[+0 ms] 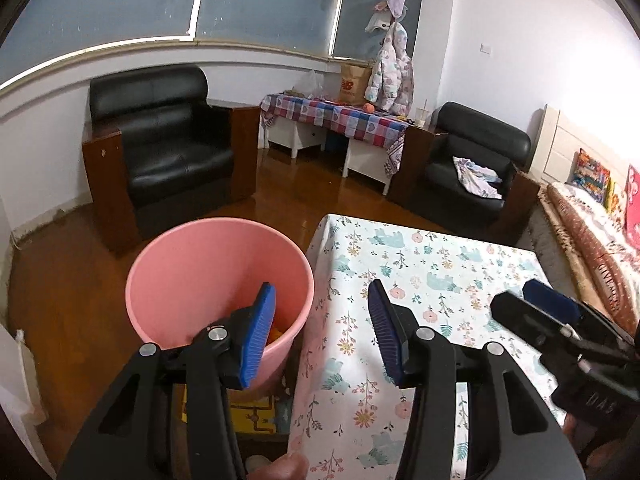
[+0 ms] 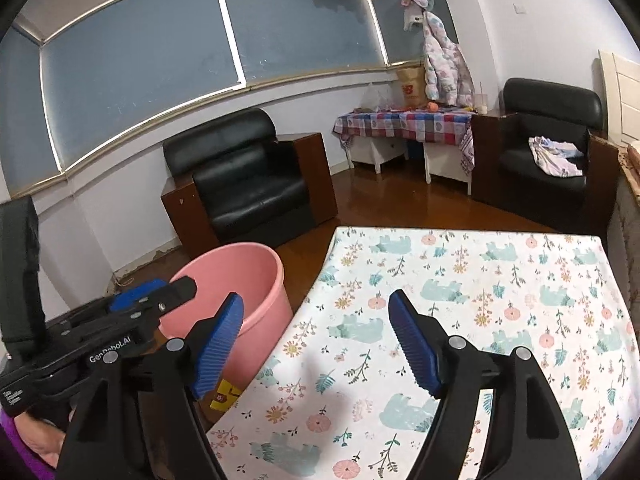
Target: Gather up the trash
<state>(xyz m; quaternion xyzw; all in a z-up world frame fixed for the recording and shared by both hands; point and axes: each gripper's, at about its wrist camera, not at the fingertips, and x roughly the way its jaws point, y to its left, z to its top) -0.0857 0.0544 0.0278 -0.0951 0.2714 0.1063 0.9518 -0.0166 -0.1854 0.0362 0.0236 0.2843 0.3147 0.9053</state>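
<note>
left gripper [image 1: 320, 328]: jaws apart, empty, by round pink plastic bin [image 1: 192, 256] | right gripper [image 2: 316, 344]: jaws apart, empty, over floral tablecloth [image 2: 500, 280]

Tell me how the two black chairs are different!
The black leather armchair under the window has a bare seat, while the black leather armchair by the checked table has a crumpled pale cloth lying on it. The first stands near the pink plastic bucket; the second sits in the far corner. Both have brown wooden sides.
</note>
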